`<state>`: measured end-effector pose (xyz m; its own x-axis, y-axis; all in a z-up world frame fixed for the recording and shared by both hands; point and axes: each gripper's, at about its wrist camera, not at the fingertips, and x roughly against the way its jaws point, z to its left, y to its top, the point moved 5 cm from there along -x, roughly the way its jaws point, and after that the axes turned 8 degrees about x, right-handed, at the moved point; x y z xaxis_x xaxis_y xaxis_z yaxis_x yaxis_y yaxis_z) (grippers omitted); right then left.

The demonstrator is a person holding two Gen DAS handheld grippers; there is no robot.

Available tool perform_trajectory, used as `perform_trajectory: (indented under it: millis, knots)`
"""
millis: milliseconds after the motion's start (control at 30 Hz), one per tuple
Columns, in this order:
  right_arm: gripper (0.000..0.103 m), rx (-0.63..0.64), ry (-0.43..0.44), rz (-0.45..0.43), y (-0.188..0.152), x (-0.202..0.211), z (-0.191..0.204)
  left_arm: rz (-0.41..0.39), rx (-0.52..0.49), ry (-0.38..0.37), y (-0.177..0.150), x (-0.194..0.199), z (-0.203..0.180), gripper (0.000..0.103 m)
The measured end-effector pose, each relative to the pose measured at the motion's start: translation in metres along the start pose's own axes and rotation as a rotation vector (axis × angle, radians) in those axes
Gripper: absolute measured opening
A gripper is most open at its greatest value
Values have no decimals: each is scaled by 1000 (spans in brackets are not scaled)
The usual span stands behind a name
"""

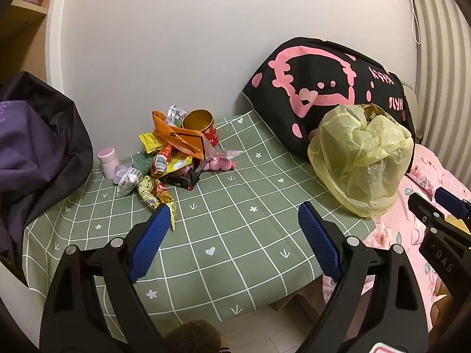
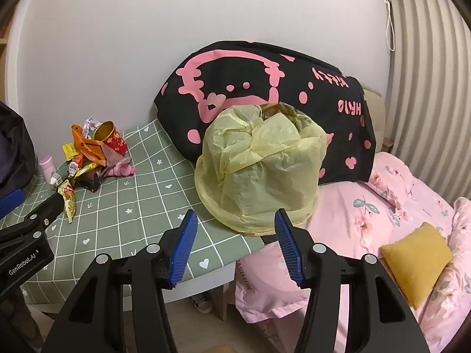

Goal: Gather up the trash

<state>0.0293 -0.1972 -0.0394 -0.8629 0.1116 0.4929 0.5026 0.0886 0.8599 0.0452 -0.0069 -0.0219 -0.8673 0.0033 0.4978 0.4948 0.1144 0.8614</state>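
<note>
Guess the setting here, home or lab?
Home, most likely a bedroom: pink floral bedding beside a small table with a green checked cloth, a black cartoon-print pillow against the wall, curtains on the right.

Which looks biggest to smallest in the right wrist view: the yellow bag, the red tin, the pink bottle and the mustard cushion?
1. Yellow bag
2. Mustard cushion, though it sits nearer the camera, which flatters it
3. Red tin
4. Pink bottle
</note>
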Motion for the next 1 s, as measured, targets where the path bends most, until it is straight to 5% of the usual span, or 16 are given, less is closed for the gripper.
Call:
perform_trajectory:
  millis: [400,1000]
  knots:
    - [52,-7,-2,-3,11,12,-25,13,17,-9,18,11,-2,84]
    - [52,22,-9,0,41,10,-9,14,3,-17,39,15,1,84]
